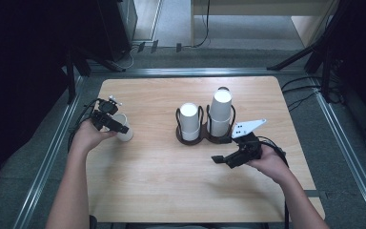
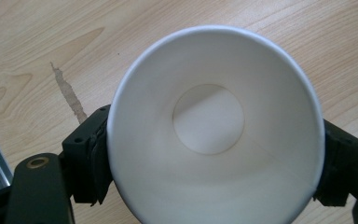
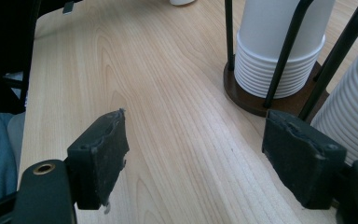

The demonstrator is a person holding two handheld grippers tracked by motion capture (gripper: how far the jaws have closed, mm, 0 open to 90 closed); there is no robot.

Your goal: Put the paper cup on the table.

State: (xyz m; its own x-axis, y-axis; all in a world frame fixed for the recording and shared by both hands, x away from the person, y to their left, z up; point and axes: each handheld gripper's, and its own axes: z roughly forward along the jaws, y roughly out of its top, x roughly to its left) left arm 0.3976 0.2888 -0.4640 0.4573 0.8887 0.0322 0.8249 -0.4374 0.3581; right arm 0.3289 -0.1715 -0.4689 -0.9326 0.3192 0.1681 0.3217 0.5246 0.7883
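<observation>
Paper cup point(image 2: 212, 135) sits at the tabletop's point(image 1: 162, 181) nine o'clock side, clamped between the left gripper's point(image 1: 116, 128) jaws, mouth toward that gripper's camera. Right gripper point(image 1: 221, 160) hovers at five o'clock, jaws apart and empty, near the cup rack point(image 1: 204, 136) with its two stacks.

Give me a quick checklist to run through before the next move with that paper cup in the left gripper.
1. Paper cup sits between the pads of the left gripper: ok.
2. Grip firm: cannot tell; the pads touch the cup wall, but the wall looks undented.
3. Cup empty inside: ok, bare white bottom in the left gripper view.
4. Right gripper free: ok, jaws apart, nothing between them.
5. Cup holder upright, both stacks seated: ok.
6. Table between cup and holder unobstructed: ok.
</observation>
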